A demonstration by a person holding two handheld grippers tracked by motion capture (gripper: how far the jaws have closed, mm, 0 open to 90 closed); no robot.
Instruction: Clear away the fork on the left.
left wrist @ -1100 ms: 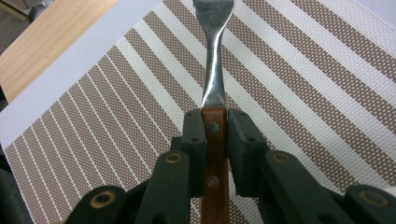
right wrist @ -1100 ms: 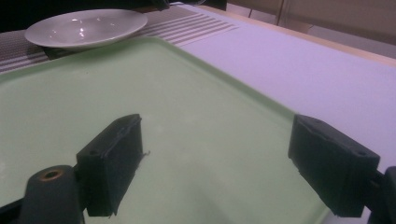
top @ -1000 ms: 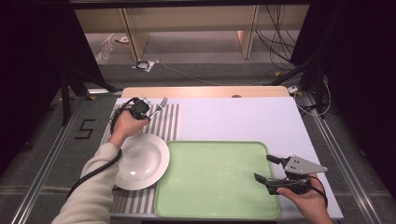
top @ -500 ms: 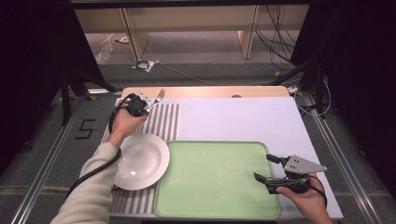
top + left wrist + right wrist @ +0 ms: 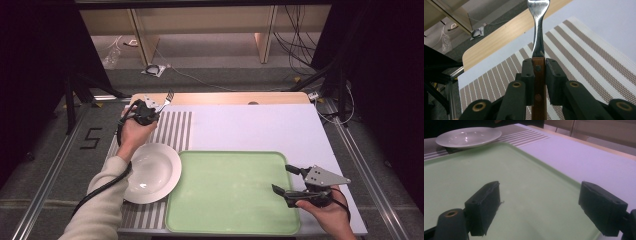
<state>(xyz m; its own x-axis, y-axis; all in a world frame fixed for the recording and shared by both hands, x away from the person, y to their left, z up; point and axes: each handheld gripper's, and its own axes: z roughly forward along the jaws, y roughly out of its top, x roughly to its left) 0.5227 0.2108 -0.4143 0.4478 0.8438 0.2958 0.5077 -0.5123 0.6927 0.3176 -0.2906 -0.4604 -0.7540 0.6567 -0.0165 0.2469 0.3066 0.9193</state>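
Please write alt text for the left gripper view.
The left gripper is shut on a fork by its wooden handle, metal end pointing away. Below it lie a striped placemat and the white table.

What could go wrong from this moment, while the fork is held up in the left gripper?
1. The left gripper pinches the fork only at the top of its wooden handle, so the long metal part might swing or slip.
2. The white plate overlaps the rim of the green tray; a bump from the forearm could tip it.
3. The right gripper, open, hovers low over the tray and might knock it.
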